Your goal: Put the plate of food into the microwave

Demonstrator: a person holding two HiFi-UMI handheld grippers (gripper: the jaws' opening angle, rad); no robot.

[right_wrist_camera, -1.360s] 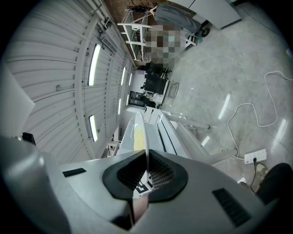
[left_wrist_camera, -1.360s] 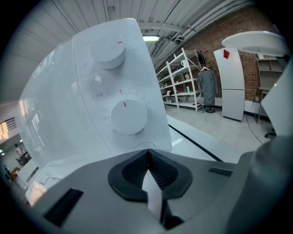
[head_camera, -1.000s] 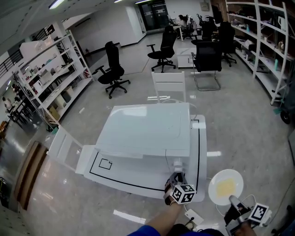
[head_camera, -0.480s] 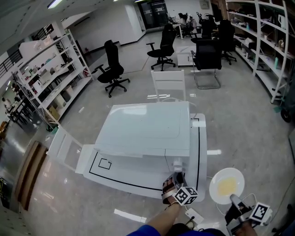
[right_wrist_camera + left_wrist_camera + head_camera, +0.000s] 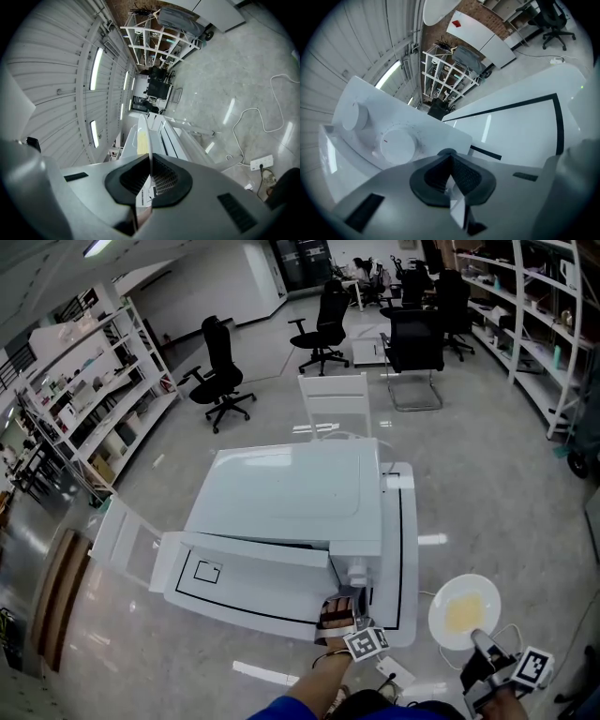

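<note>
**Currently: plate held beside the table, outside the microwave**

The glossy floor carries a white table at the middle of the head view. The white microwave stands on this table and covers most of its top.

The plate is in the air to the right of the table, over the floor and well apart from the microwave. A flat patch of yellow food lies on it.

The right gripper is clenched on the near rim of the plate. Its own view shows the plate edge-on between the pads.

The left gripper is at the front right corner of the microwave. Its jaws have just been closing and now stand pad against pad, with no object made out between them. Two round knobs on the control panel lie just beyond its tips.
</note>
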